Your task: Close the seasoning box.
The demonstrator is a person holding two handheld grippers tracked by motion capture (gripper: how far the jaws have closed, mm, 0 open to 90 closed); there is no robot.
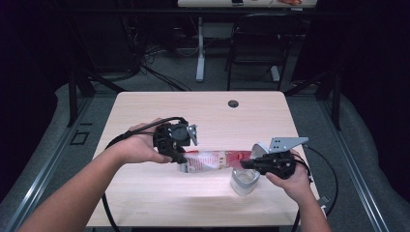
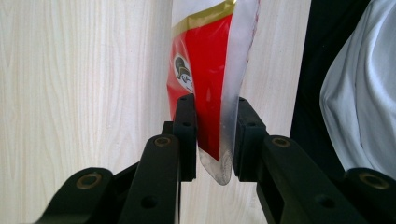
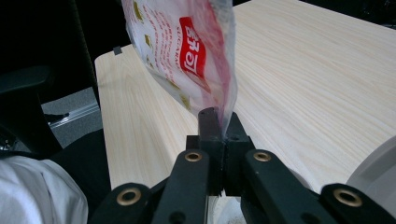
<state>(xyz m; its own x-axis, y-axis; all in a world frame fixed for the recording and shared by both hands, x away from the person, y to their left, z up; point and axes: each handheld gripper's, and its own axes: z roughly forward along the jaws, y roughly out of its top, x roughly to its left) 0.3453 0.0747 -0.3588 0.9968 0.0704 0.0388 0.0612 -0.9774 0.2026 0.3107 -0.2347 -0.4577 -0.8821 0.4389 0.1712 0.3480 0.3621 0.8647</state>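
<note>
Here the clear plastic sachet with red print (image 1: 215, 160) hangs stretched above the pale wooden worktop (image 1: 145, 193), towards its 5 o'clock side. The right gripper (image 1: 246, 164) pinches one end between fully closed fingers; the left gripper (image 1: 183, 159) has its fingers part-open around the other end, left pad touching.

A red-and-clear printed plastic packet (image 1: 215, 160) stretches level above the near half of the pale wooden table (image 1: 203, 111), between the left gripper (image 1: 180, 158) at its left end and the right gripper (image 1: 247, 163) at its right end. A small white bowl (image 1: 244, 182) stands on the table just below and before the right gripper. A round dark grommet (image 1: 233, 103) sits near the table's far edge, and a black chair (image 1: 258, 41) stands behind the table.
</note>
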